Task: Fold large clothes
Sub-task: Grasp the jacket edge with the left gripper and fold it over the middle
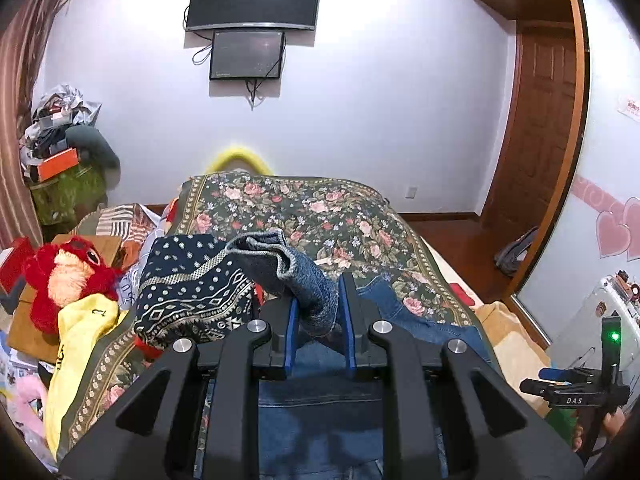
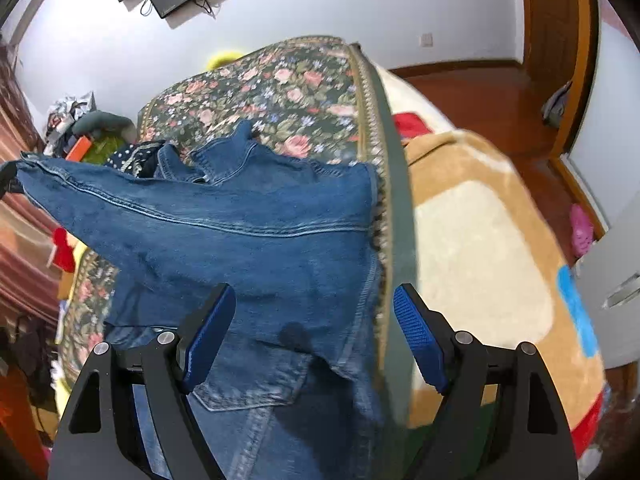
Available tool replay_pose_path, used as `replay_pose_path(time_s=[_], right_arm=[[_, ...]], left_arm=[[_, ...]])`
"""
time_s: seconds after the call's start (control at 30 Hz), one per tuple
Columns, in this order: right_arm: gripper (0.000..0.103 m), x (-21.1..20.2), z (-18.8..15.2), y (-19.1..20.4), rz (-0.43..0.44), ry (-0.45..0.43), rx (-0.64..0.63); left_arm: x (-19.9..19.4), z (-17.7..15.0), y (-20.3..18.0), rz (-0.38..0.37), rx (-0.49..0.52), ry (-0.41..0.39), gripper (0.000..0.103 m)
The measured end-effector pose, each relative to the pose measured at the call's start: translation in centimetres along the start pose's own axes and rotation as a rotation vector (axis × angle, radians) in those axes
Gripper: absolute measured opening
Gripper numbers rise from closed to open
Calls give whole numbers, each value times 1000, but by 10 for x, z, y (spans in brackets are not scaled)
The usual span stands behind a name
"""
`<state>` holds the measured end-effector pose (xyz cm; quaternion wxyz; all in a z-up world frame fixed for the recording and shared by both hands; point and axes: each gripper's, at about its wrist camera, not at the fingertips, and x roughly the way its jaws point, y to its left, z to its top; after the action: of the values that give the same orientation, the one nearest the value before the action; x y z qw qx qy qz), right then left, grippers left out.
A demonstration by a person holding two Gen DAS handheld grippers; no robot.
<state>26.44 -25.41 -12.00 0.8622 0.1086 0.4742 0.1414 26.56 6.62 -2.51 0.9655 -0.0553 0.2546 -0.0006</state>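
Left tongs (image 1: 320, 312) pinch a bunched denim sleeve (image 1: 308, 280); right tongs (image 2: 316, 336) gape wide over the blue denim jacket (image 2: 224, 224), spread rumpled across the floral bedspread (image 2: 280, 92).

Hidden and cut off
The jeans (image 2: 256, 240) are running under the frame's bottom edge — the blanket (image 2: 472, 240) is blurring — its pattern unreadable.

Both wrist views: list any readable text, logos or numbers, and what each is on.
"DAS" on the right gripper, white letters on its black body, seen in the left wrist view.
Dark characters on the yellow cloth beside the red plush toy: partly folded under, not readable.
Red marks on the white wall sticker: too small to read.
Right wrist view: no readable text on the jeans or the floral bedspread.
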Motion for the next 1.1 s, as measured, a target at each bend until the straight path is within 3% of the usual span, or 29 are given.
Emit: replay_pose_path(time_s=[0.13,0.27,0.4,0.5,0.57,0.73,0.9,1.1], right_arm=[[79,26,-7,3,1,80,2],[79,48,-15,-2,21,183,24],[79,56,-19,-8,22,232,46],[79,59,-22,-14,27,258,71],[79,59,-23,-17,28,266,82],[79,56,-24,-18,24,272,75],[79,50,-13,-15,14,248,41],[79,45,15,-16,10,177,39]], left_arm=[[22,-33,23,57,-7,97,18],[55,-84,65,96,-82,264,18],[80,-143,96,62,-169,440,19],[84,-171,98,48,-180,497,23],[84,-188,96,61,-164,512,33],[76,-196,99,107,-188,512,60],[69,-182,111,87,-175,557,61],[67,-143,130,75,-159,489,61]])
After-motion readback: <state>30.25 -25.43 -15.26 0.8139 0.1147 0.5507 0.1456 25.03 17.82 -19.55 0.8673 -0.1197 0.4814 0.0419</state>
